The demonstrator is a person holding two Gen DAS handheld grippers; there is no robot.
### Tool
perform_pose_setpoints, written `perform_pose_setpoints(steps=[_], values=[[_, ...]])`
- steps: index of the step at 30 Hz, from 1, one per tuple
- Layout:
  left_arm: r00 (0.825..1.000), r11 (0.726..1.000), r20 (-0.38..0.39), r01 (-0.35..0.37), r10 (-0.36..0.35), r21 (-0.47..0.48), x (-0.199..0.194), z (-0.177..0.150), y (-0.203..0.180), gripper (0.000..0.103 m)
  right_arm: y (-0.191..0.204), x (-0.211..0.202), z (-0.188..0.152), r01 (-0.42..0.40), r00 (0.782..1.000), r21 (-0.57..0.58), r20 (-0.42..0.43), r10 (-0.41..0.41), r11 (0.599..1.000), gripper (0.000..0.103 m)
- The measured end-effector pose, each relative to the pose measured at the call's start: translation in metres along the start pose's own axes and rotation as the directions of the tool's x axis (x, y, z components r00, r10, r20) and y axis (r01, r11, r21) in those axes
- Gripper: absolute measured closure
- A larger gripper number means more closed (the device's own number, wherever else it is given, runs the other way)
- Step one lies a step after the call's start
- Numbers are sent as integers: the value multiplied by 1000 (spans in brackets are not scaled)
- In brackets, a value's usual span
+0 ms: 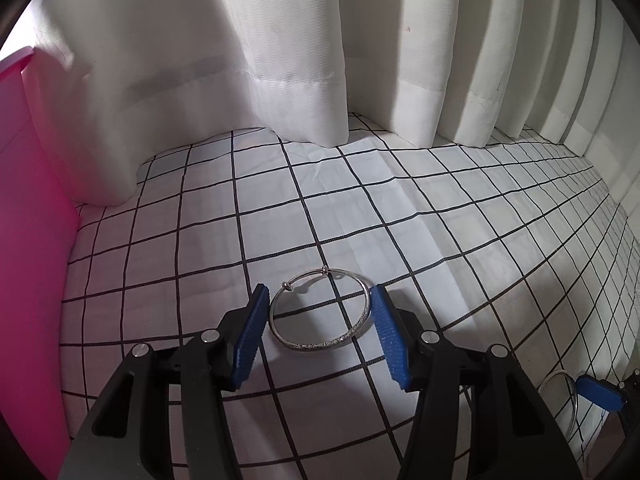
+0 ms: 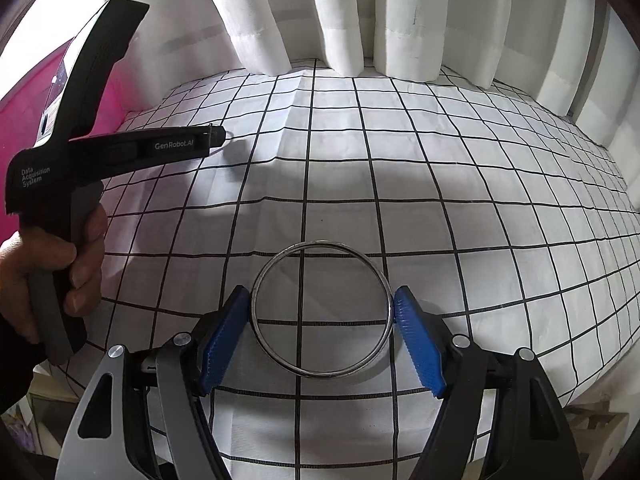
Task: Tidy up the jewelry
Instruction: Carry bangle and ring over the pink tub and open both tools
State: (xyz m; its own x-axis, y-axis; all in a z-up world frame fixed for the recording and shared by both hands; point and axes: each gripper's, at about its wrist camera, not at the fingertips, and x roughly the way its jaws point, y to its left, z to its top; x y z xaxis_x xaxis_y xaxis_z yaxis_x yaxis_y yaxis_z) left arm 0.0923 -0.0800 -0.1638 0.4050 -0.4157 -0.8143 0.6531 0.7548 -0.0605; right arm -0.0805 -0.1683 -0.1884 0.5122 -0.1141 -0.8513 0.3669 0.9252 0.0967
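A silver bangle with an engraved band and two small clasp beads point(image 1: 325, 344) lies flat on the white black-grid cloth point(image 1: 280, 208). My left gripper point(image 1: 318, 300) is open, its blue pads on either side of it. A plain silver ring bangle point(image 2: 322, 372) lies flat on the cloth in the right wrist view. My right gripper point(image 2: 322, 300) is open, its blue pads straddling that bangle, which looks to touch the right pad. The left tool's black body point(image 2: 80, 152), held by a hand, shows at the left of the right wrist view.
A pink container point(image 1: 28, 240) stands at the left edge of the cloth. White curtains point(image 1: 280, 60) hang along the back. The other gripper's blue pad and the plain bangle show at the lower right of the left wrist view point(image 1: 600, 394).
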Motion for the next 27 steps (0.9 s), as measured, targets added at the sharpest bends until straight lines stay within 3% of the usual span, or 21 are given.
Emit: perform_pose_setpoints(steps=[15, 27], values=[[999, 999, 48, 17, -14, -52, -43, 17, 2, 52, -4, -18, 22, -10, 999, -21, 45, 11, 1000, 32], [994, 992, 102, -20, 33, -126, -83, 32, 13, 52, -7, -47, 65, -32, 994, -105, 104, 43, 994, 32]])
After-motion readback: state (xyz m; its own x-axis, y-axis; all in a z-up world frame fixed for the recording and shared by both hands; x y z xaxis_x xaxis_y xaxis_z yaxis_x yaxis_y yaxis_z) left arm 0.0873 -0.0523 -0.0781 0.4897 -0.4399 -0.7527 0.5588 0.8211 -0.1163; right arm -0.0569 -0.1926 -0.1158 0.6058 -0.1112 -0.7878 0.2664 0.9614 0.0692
